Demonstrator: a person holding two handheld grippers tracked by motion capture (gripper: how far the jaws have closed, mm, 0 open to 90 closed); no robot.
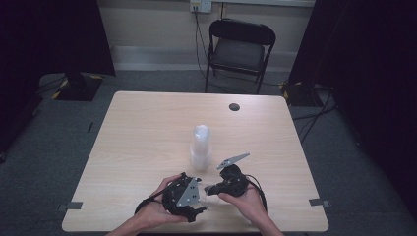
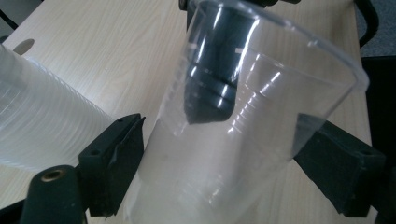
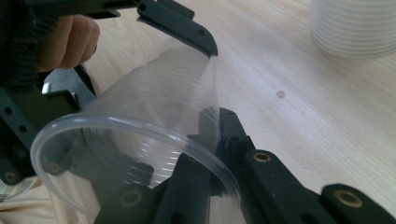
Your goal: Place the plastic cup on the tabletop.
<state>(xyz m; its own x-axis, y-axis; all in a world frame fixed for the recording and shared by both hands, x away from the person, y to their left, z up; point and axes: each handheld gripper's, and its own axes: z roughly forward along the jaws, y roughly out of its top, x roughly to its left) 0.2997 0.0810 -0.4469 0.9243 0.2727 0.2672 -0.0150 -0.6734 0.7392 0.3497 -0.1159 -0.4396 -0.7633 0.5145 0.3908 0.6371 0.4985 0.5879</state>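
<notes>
Wide pale table (image 1: 147,128) with open room all round. Stack (image 1: 201,147) upright mid-table, just beyond both grippers. Clear cup (image 2: 243,130) lying between left gripper (image 2: 219,158) jaws spread wide about its body, axis tilted toward right gripper (image 3: 205,135), shut, pinching the cup's rim.

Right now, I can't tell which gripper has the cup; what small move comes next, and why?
Probably close the left gripper on the cup: its jaws flank the cup's body, grip unclear, while the right gripper alone clearly pinches the wall at the rim.
</notes>
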